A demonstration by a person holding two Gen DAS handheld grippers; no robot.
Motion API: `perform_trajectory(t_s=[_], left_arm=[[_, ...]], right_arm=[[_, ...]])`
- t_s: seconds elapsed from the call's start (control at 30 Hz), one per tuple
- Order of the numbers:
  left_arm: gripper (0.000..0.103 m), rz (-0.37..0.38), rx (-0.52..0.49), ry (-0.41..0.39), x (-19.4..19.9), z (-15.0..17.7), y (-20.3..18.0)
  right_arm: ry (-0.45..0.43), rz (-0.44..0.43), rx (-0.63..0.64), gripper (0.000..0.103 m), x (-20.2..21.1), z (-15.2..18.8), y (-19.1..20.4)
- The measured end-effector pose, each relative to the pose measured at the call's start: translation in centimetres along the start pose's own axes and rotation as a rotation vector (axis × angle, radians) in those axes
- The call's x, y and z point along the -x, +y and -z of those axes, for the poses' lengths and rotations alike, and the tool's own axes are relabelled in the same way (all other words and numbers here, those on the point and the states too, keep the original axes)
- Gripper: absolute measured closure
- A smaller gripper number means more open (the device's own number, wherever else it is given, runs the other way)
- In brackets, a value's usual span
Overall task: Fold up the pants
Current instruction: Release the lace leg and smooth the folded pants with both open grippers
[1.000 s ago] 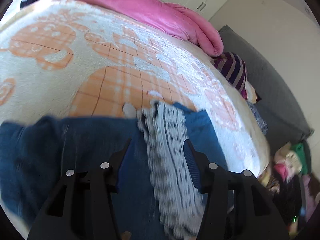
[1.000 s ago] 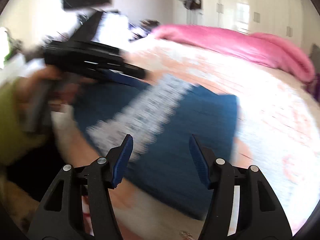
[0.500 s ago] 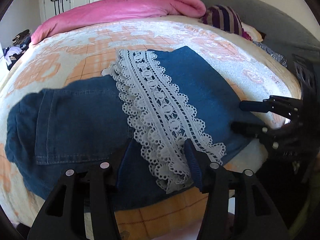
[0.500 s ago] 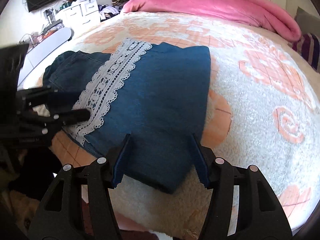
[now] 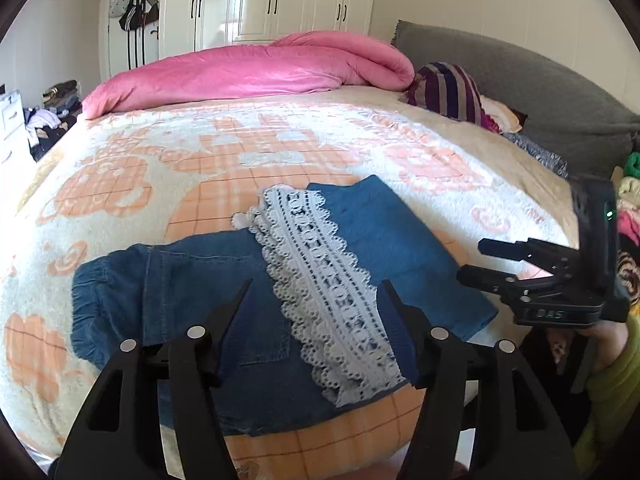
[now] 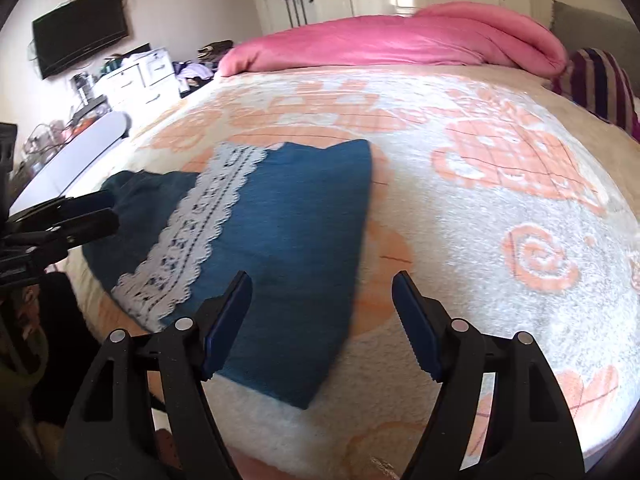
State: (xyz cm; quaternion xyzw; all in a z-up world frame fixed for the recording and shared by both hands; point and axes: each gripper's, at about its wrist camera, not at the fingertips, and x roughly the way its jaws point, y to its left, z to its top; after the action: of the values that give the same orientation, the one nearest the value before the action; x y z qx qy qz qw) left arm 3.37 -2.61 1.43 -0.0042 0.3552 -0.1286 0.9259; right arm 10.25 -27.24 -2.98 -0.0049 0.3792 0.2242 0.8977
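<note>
Pants [image 5: 224, 292]: folded blue denim with a white lace band [image 5: 320, 280], lying flat at the bed's [image 5: 280, 148] near edge.
Left tool [image 5: 316, 284]: jaws opening above the pants, pinching nothing.
Right tool [image 6: 322, 278]: jaws opening over the fold's corner, empty.

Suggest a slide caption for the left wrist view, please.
Left gripper, jaws opening and empty, above folded denim pants with lace trim on bed.

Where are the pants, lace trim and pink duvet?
pants [image 5: 192, 280], left wrist view, denim near the waistband
lace trim [image 5: 320, 280], left wrist view, middle of the white strip
pink duvet [image 6: 380, 40], right wrist view, middle of the roll
</note>
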Motion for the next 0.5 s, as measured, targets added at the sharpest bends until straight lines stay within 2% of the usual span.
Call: perform_trajectory(t_s=[0.1,0.23,0.33,0.47,0.5], left_arm=[[0.033,0.027,0.004,0.009,-0.5,-0.1,-0.5],[0.027,0.049,-0.018,0.007,-1.0,-0.3,-1.7],[0.027,0.060,-0.022,0.009,-1.6,-0.6,-2.1],[0.027,0.077,-0.024,0.029,-2.9,-0.7,-2.4],[0.027,0.084,-0.022,0.038,-3.2,-0.7,-2.5]], right_arm=[[-0.021,0.046,0.030,0.032,0.3,-0.6,0.1],[-0.053,0.077,0.037,0.025,0.9,-2.0,-0.4],[-0.069,0.099,0.062,0.025,1.1,-3.6,-0.5],[-0.032,0.099,0.144,0.025,0.0,-5.5,0.2],[-0.013,0.089,0.165,0.034,-0.5,-6.0,0.5]])
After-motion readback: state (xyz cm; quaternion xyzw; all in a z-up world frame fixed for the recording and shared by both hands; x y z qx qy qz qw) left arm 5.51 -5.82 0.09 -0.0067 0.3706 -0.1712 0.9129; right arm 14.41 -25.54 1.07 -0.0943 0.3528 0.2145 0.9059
